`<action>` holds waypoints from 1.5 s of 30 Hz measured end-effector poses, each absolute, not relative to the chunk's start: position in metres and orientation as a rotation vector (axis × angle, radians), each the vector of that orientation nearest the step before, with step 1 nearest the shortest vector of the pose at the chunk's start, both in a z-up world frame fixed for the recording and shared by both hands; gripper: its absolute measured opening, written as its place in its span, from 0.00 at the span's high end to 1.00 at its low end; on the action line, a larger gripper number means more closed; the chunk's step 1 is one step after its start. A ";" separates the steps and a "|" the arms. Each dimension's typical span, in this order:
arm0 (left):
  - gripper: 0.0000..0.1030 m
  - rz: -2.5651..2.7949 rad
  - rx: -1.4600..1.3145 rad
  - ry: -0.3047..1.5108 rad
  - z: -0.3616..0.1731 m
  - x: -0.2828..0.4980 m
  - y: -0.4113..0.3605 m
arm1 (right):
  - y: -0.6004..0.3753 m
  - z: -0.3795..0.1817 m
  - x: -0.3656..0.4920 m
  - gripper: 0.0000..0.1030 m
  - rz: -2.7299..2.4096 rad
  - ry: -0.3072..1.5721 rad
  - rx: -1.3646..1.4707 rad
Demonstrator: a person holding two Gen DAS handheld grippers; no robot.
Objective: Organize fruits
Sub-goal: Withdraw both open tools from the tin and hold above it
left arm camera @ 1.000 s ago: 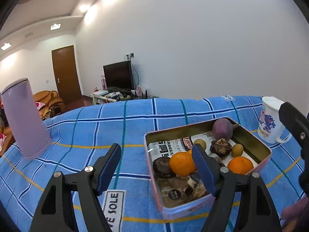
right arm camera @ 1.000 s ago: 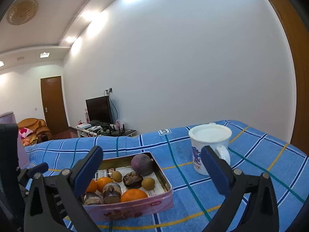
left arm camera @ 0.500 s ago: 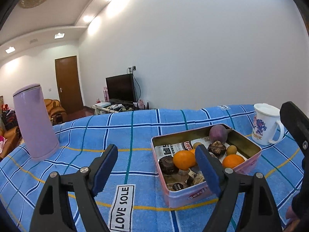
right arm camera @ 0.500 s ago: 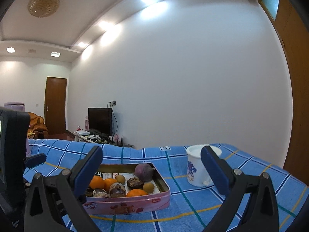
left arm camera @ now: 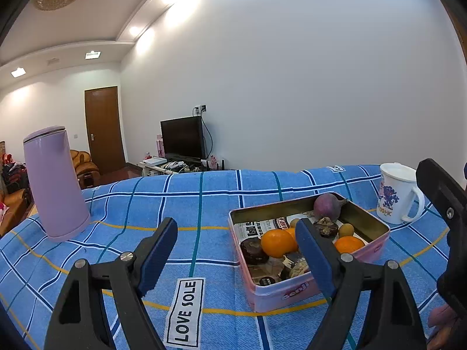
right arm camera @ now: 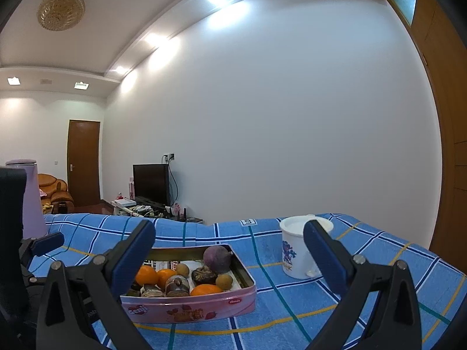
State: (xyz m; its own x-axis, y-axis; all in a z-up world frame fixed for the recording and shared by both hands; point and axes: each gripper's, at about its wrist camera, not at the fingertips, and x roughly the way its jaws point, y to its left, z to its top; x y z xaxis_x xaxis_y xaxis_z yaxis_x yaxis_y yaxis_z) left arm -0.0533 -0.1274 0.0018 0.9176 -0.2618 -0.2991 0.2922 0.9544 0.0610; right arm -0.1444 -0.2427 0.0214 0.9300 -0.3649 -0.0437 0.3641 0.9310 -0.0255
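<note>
In the left wrist view, the left claw (left arm camera: 236, 250) is released, with its blue pads wide apart and nothing between them. It hangs above the counter (left arm camera: 204, 198), which is covered with a blue checked cloth. A pink tin (left arm camera: 292, 291) sits on the cloth, partly behind the right pad. Inside it lie an orange (left arm camera: 277, 242), a second orange (left arm camera: 348, 244), a purple round fruit (left arm camera: 327, 206) at the far corner, a small brown fruit (left arm camera: 346, 229) and some dark pieces. A white mug (left arm camera: 394, 198) stands to the right of the tin, apart from it. A lilac flask (left arm camera: 55, 183) stands upright far to the left.

In the right wrist view, the right claw (right arm camera: 229, 258) is also released and holds nothing. The tin (right arm camera: 189, 306) lies low between its pads, nearer to the left one, with the oranges (right arm camera: 147, 274) at the left side and the purple fruit (right arm camera: 217, 258) at the back. The mug (right arm camera: 294, 250) is partly hidden behind the right pad
</note>
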 end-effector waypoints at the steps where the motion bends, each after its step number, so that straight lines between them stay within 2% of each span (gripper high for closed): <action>1: 0.18 -0.285 0.105 0.291 0.002 -0.054 -0.127 | -0.243 0.021 -0.144 0.00 -0.373 0.048 -0.018; 45: 0.17 -0.270 0.097 0.274 0.001 -0.056 -0.131 | -0.246 0.021 -0.145 0.00 -0.380 0.066 0.009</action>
